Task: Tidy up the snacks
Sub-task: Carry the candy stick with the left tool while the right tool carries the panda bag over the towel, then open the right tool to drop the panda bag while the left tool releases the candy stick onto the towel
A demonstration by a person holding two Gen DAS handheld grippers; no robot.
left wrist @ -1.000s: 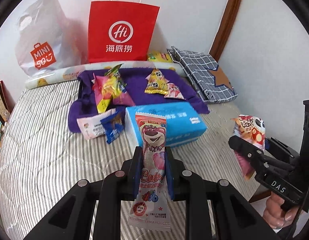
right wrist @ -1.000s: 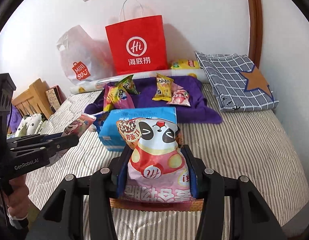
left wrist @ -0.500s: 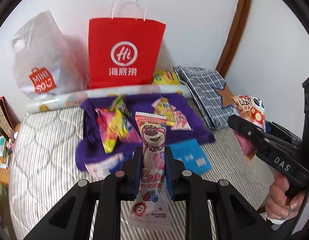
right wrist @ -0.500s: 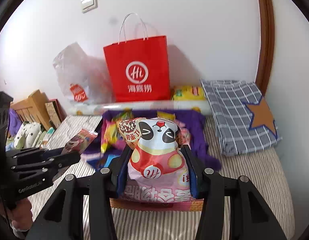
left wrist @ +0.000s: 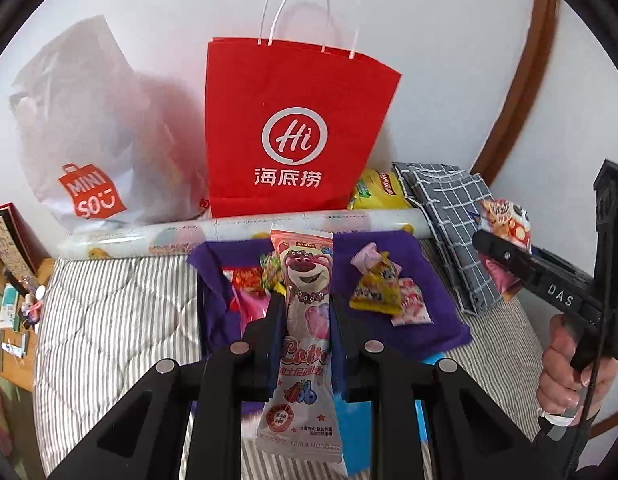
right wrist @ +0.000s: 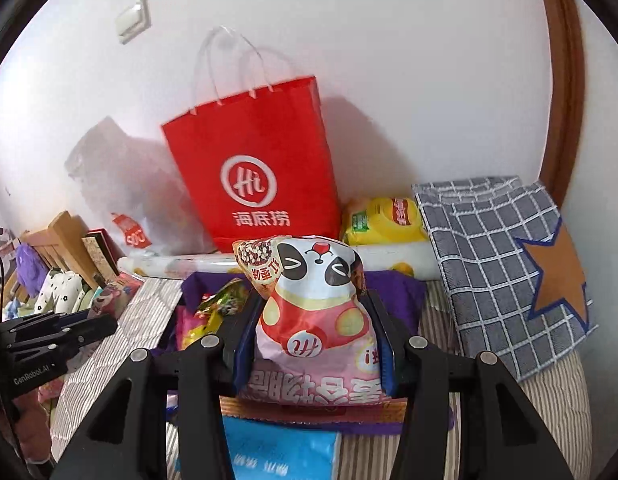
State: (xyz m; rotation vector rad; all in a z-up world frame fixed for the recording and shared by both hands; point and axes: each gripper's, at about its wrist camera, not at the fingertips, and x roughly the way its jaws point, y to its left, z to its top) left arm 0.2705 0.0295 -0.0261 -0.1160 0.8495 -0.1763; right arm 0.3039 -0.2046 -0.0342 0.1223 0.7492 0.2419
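the left gripper [left wrist: 305,320], low in the centre of its own view, is clamped tight on a slim pink bear-print snack packet [left wrist: 307,312] that stands upright between its pads. only this view shows the person's hand [left wrist: 569,372] at the right edge, plus the yellow packet [left wrist: 375,286] and small pink packet [left wrist: 411,306] lying on the purple cloth [left wrist: 433,320]. the right gripper [right wrist: 315,336] is partly closed around a puffy panda-print bag [right wrist: 315,312], pads pressing its sides; only its view shows the wall switch [right wrist: 133,20] at upper left and the grey checked star cushion [right wrist: 505,256] in full. against a second ago, the red paper bag [left wrist: 297,132] looms larger and nearer in both views, and the blue box [right wrist: 277,456] sits lower in the frame.
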